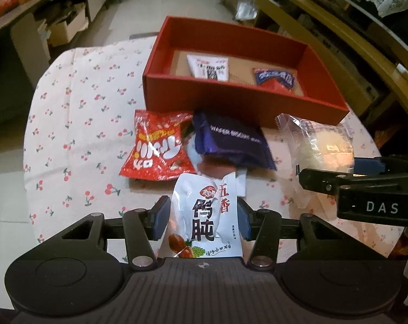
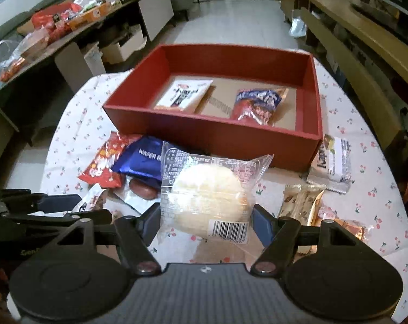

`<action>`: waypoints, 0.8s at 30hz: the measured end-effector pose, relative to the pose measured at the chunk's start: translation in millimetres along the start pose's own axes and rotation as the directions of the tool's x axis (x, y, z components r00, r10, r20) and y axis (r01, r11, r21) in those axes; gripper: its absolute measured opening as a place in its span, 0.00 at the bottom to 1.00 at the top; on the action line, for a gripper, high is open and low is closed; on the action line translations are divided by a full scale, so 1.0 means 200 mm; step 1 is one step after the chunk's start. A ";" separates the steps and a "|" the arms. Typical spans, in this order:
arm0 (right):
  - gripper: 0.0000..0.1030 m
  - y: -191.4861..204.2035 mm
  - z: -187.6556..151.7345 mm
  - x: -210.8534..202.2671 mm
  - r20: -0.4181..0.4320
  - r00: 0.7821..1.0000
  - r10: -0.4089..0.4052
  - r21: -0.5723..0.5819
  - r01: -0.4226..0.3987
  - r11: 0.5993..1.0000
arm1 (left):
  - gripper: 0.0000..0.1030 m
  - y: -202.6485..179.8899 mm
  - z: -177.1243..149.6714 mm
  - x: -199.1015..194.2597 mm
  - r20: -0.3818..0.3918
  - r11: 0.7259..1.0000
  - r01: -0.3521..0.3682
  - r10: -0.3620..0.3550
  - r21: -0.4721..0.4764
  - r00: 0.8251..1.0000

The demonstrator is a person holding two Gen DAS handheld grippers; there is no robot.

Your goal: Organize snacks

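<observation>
1 red box (image 2: 217, 137) on the cherry-print cloth (image 1: 77, 124), w/ 2 packets inside: 1 white (image 2: 183, 94), 1 red-and-blue (image 2: 258, 102). Outside the box, loose: 1 red snack bag (image 1: 156, 145), 1 purple wafer pack (image 1: 231, 140), 1 dark red sweet in clear wrap (image 2: 143, 189), 1 white bar pack (image 2: 332, 164) by the box's right corner, approx 3 beige/orange wrapped pcs (image 2: 301, 202) – overlap, count unsure. Held: 1 white pouch w/ black characters (image 1: 206, 216), 1 clear-wrapped round pastry (image 2: 209, 197). 2 grippers: left (image 1: 202, 216), right (image 2: 206, 220)
</observation>
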State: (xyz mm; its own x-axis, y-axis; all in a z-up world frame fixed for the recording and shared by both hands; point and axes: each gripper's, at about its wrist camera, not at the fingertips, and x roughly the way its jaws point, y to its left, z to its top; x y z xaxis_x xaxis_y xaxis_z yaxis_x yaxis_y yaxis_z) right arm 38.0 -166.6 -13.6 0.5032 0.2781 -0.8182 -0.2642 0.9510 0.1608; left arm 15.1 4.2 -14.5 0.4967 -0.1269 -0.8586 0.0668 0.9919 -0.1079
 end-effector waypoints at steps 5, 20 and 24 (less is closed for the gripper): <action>0.69 0.01 0.02 -0.01 0.016 1.000 0.002 -0.002 -0.002 1.000 | 0.57 -0.02 0.04 -0.03 0.032 1.000 -0.002 0.001 0.011 0.999; 0.69 -0.01 0.16 -0.06 0.107 0.994 -0.014 0.014 0.013 1.000 | 0.57 -0.08 0.25 -0.04 0.116 0.999 -0.010 0.006 0.038 0.993; 0.69 -0.02 0.21 -0.06 0.124 0.992 -0.021 0.023 0.019 1.000 | 0.57 -0.10 0.32 -0.04 0.139 0.998 -0.026 0.019 0.049 0.990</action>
State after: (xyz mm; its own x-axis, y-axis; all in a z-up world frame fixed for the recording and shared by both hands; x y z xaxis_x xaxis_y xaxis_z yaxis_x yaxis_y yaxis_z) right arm 67.8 -168.2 17.8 0.6071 0.2723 -0.7465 -0.2361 0.9588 0.1578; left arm 64.3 -15.2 26.1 0.6135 -0.1078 -0.7823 0.0965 0.9935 -0.0612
